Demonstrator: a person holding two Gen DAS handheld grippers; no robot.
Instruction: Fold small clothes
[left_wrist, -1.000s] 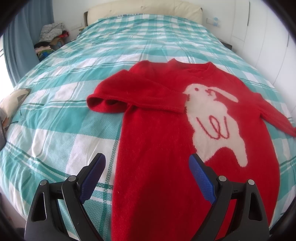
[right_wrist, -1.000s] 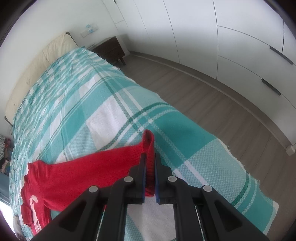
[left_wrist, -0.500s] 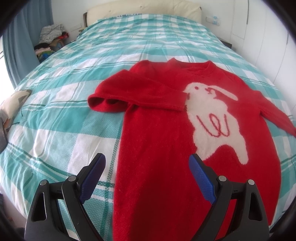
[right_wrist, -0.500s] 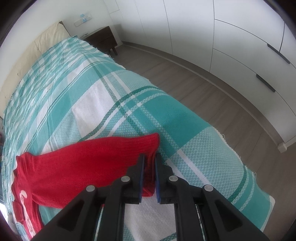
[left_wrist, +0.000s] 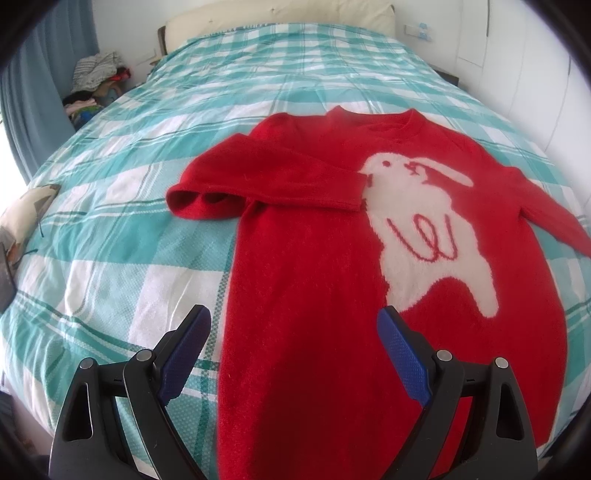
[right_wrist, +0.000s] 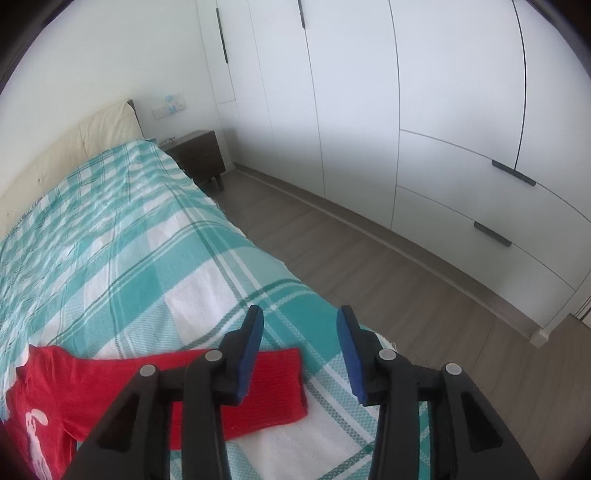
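A red sweater (left_wrist: 314, 280) with a white rabbit (left_wrist: 424, 229) lies flat on the teal plaid bed (left_wrist: 147, 155). Its left sleeve (left_wrist: 266, 184) is folded across the chest. Its right sleeve (right_wrist: 273, 391) lies stretched out flat toward the bed's right edge. My left gripper (left_wrist: 293, 332) is open and empty, hovering over the sweater's lower part. My right gripper (right_wrist: 300, 325) is open and empty, just above the cuff of the right sleeve.
White wardrobe doors (right_wrist: 424, 129) and wood floor (right_wrist: 388, 266) run along the bed's right side. A dark nightstand (right_wrist: 199, 155) stands by the headboard (right_wrist: 92, 140). A pile of clothes (left_wrist: 96, 81) sits at the far left.
My right gripper opened and let go of the right sleeve's cuff, which now lies flat on the bed; the gripper lifted and tilted up. My left gripper barely moved.
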